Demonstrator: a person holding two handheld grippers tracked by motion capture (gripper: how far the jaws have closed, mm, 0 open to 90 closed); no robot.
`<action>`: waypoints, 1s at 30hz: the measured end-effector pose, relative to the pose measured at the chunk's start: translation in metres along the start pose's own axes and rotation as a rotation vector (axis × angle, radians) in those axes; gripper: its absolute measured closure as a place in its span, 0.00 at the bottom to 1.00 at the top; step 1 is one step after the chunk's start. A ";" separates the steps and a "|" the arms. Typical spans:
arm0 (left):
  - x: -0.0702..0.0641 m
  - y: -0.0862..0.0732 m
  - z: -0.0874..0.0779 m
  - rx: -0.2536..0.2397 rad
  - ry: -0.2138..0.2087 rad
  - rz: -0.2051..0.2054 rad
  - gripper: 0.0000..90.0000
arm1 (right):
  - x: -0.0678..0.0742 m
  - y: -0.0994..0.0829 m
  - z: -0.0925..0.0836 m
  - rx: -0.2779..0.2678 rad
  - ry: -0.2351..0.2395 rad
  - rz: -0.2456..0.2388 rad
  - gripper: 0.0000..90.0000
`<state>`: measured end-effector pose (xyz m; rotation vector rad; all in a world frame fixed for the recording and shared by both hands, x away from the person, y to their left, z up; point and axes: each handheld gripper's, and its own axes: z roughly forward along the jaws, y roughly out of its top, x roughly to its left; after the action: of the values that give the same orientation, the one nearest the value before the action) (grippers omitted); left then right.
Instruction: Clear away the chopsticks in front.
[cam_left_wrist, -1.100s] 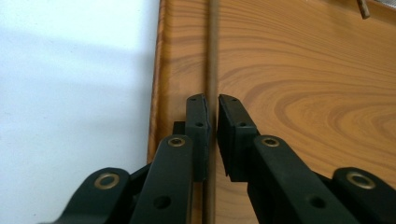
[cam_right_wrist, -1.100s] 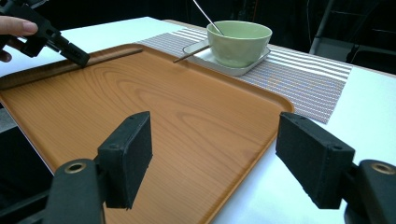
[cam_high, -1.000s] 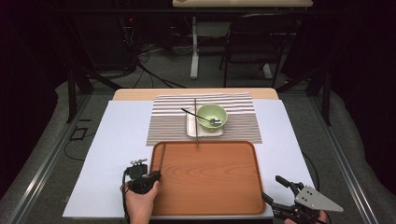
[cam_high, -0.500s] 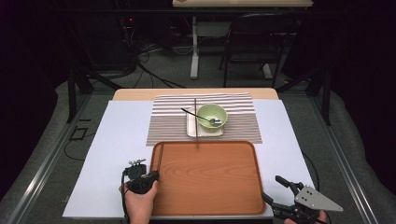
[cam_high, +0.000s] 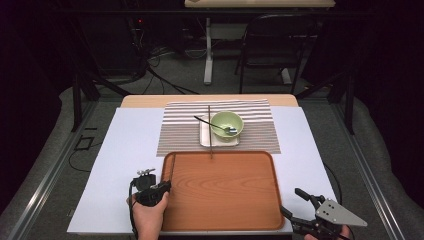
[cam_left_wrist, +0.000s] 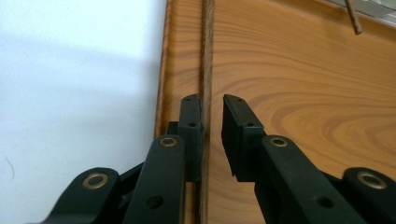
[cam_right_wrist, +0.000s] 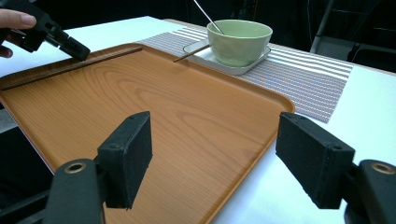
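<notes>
Your wooden tray (cam_high: 225, 192) sits at the near edge of the white table cover (cam_high: 120, 150), its far rim just short of the striped mat (cam_high: 175, 132). Most of the tray's floor is bare, so there is open room across its middle and right side; the crowded part is its left rim. Along that rim, inside the tray, lies a dark chopstick (cam_left_wrist: 206, 56), running lengthwise from the near end toward the far left corner. Your left gripper (cam_left_wrist: 212, 105) is over that left rim at the chopstick's near stretch. Its jaws have just been opening: they now stand a little apart with the chopstick between them, lying against the left jaw's pad while a clear gap shows to the right one, so it is no longer pinched. Beyond the tray's far rim, a green bowl (cam_high: 226, 124) with a spoon in it rests on a small white plate (cam_high: 207, 137) on the mat, and a second chopstick (cam_high: 210, 132) reaches from the mat over the tray's far rim. Your right gripper (cam_right_wrist: 215, 149) hangs at the tray's near right corner, jaws wide apart with nothing between them.
</notes>
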<state>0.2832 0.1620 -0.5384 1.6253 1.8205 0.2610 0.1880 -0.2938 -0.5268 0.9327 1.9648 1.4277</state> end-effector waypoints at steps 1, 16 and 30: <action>0.000 0.001 -0.001 -0.002 -0.003 0.001 0.85 | 0.000 0.000 0.000 0.000 0.000 0.000 0.30; -0.014 0.016 0.000 -0.032 -0.087 0.046 0.55 | 0.000 0.000 0.000 -0.002 -0.001 -0.001 0.30; -0.027 0.041 0.004 -0.108 -0.073 0.163 0.37 | 0.000 0.000 0.000 -0.002 0.000 -0.002 0.30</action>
<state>0.3186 0.1441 -0.5093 1.6869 1.5948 0.3618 0.1877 -0.2939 -0.5268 0.9300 1.9632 1.4285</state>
